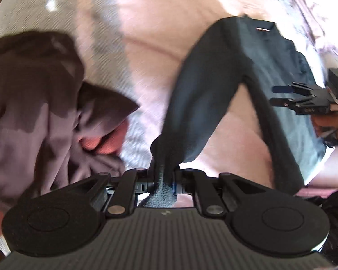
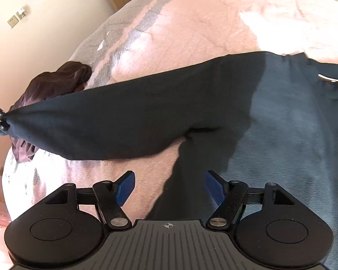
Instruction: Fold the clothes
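Observation:
A dark blue-grey long-sleeved top [image 1: 270, 51] lies spread on a pink bed cover [image 1: 150, 22]. My left gripper [image 1: 163, 180] is shut on the cuff of its sleeve [image 1: 202, 90] and holds the sleeve lifted and stretched away from the body. In the right wrist view the sleeve [image 2: 123, 117] runs left to the left gripper [image 2: 0, 121] at the frame edge, and the top's body [image 2: 292, 135] lies to the right. My right gripper [image 2: 170, 186] is open and empty, just above the top's lower edge. It also shows in the left wrist view [image 1: 279, 95].
A heap of dark purple and red-orange clothes [image 1: 33, 112] lies on the bed to the left, also in the right wrist view [image 2: 56, 81]. A beige wall with sockets [image 2: 18, 15] stands beyond the bed. The bed cover [image 2: 214, 22] has grey patterned bands.

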Tool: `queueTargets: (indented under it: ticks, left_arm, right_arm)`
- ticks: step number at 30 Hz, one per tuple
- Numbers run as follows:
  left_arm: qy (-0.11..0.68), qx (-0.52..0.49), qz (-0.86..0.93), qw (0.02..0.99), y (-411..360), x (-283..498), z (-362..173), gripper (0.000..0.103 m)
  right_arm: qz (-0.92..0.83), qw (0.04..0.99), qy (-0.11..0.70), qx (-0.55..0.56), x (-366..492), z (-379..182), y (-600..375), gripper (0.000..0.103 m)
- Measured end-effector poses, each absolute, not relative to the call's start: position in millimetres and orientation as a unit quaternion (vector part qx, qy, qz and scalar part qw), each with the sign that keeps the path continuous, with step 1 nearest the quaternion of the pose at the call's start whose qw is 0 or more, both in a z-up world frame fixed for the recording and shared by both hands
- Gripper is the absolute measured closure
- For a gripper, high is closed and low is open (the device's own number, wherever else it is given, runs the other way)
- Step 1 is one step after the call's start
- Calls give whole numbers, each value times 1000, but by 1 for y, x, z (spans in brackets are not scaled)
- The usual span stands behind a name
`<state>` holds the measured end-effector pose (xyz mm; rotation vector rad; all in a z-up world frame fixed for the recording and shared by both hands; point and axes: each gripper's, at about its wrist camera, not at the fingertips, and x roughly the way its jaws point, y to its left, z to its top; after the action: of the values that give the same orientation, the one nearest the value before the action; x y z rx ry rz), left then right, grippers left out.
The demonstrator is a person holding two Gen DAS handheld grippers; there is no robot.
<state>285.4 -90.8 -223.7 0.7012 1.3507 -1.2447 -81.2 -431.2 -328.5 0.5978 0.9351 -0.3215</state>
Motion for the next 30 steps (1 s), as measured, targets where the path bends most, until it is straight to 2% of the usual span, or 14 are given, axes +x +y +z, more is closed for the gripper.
queueTargets:
  ticks: [3,7,8,10,15,23,24,25,26,28,30]
  left_arm:
    - [555,313,-511,578,-90,287,-228,95]
    - [549,281,-476,627,-88,318,-219,93]
    - [547,272,-468,638,-88,326,-215,87]
    - [538,267,-451,661,-91,335,-211,82]
    - [538,239,-416,693,-90,347,-212,78]
    - [531,246,-425,691,-97,335,-232,52]
    - [527,239,-426,696,-96,335,-234,52]
    - [527,231,-426,698,-96,336,-236,55]
    - [530,228,-427,696,-96,336,-237,80]
    - [542,220,-430,688,-94,338,-236,102]
    - [568,205,-438,666,-86,341,-222,103]
  right_arm:
    - [-147,836,446,285,-78,-332,-427,31]
    - [-141,833,457,277,-77,-333,-422,31]
    - [-140,833,459,275,-78,-333,-422,31]
    - [-143,830,463,276,-81,-334,-424,31]
    - [-159,825,460,286,-87,-336,-430,31]
    - [-160,833,446,285,-74,-339,-440,31]
    - [-159,833,447,285,-73,-340,-440,31]
    - [-158,832,449,284,-73,-340,-440,31]
    - [-156,832,451,283,-72,-340,-440,31]
    - [-154,830,456,281,-71,-341,-439,31]
    - [-154,830,458,279,-72,-340,-439,31]
